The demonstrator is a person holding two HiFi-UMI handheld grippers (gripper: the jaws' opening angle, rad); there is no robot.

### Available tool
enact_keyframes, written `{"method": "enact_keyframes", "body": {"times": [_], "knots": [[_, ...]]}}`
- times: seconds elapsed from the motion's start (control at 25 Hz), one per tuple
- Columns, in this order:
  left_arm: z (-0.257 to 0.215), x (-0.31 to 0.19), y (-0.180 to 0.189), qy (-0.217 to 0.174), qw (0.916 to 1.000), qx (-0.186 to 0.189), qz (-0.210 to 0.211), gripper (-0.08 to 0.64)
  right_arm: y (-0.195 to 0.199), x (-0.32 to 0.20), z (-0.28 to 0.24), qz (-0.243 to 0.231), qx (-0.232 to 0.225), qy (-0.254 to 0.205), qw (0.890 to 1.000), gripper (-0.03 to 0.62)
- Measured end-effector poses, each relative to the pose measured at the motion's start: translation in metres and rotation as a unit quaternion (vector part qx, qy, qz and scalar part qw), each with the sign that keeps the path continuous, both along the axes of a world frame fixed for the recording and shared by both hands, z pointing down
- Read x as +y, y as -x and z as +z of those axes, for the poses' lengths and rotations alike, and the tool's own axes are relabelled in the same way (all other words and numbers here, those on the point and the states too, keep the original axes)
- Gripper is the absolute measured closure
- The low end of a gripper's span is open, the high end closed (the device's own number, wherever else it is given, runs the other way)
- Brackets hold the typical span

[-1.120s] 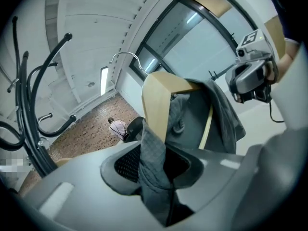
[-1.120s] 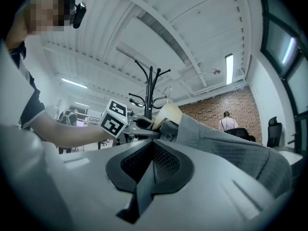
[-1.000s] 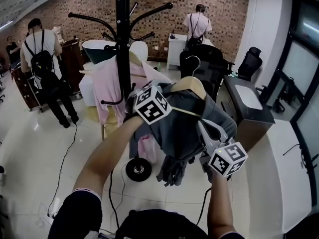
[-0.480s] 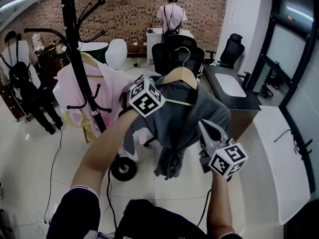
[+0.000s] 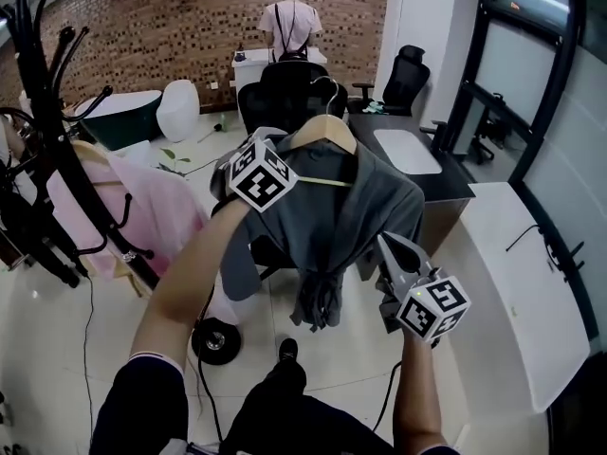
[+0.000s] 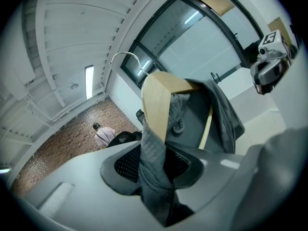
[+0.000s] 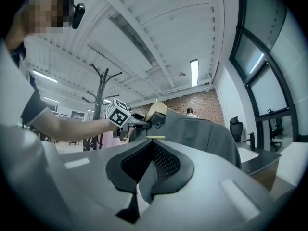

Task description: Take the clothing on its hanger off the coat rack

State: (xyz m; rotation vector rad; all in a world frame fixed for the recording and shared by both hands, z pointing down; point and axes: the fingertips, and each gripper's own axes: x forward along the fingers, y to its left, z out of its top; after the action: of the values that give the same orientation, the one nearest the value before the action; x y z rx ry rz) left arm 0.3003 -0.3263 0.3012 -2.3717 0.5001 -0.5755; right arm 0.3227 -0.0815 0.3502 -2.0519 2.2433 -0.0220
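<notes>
Moved since the earlier frames: the grey garment [image 5: 327, 216] on its wooden hanger [image 5: 327, 131] is carried clear of the coat rack [image 7: 102, 93]. The rack stood at the centre of the head view and now sits at the far left edge, well apart from the hanger.

Item 1, grey garment: centre of the head view, draped over the hanger and held in the air above the floor. Its lower folds hang in a bunch. The hanger's metal hook [image 5: 327, 88] points up and catches on nothing.

Item 2, left tongs [image 6: 153, 162]: pinching the grey fabric at the near shoulder of the hanger. Their own view shows cloth filling the gap, with the pale wooden hanger end rising just above it.

Item 3, right tongs [image 5: 387, 245]: lower right of centre, near the garment's right side but apart from it. Their tips are pressed together with nothing between them.

Item 4, pink garment [image 5: 161, 216]: left of the frame, hanging on the rack. The rack's round base [image 5: 216, 341] stands on the floor below it.

Item 5, background: a person [image 5: 289, 22] stands with back turned at the brick wall, top centre. A black office chair [image 5: 285, 93] stands behind the hanger. A long white worktop [image 5: 517, 282] runs down the right side.
</notes>
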Motion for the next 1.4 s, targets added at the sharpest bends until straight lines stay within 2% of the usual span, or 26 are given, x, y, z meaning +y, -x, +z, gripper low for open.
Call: {"method": "enact_keyframes", "body": {"times": [0.36, 0.6, 0.92, 1.4], "knots": [[-0.011, -0.111, -0.072, 0.005, 0.9998, 0.016, 0.015, 0.442, -0.064, -0.104, -0.003, 0.019, 0.004, 0.008, 1.000, 0.592], [-0.013, -0.194, -0.108, 0.005, 0.9999, 0.014, 0.007, 0.442, -0.097, -0.177, -0.008, 0.023, 0.006, 0.003, 1.000, 0.592], [-0.016, -0.289, -0.143, 0.014, 0.9995, 0.016, -0.023, 0.442, -0.140, -0.244, 0.008, 0.019, -0.008, 0.022, 1.000, 0.592], [-0.047, -0.393, -0.200, -0.011, 0.9956, 0.013, -0.092, 0.442, -0.229, -0.329, -0.003, -0.033, 0.001, 0.015, 0.999, 0.592]]}}
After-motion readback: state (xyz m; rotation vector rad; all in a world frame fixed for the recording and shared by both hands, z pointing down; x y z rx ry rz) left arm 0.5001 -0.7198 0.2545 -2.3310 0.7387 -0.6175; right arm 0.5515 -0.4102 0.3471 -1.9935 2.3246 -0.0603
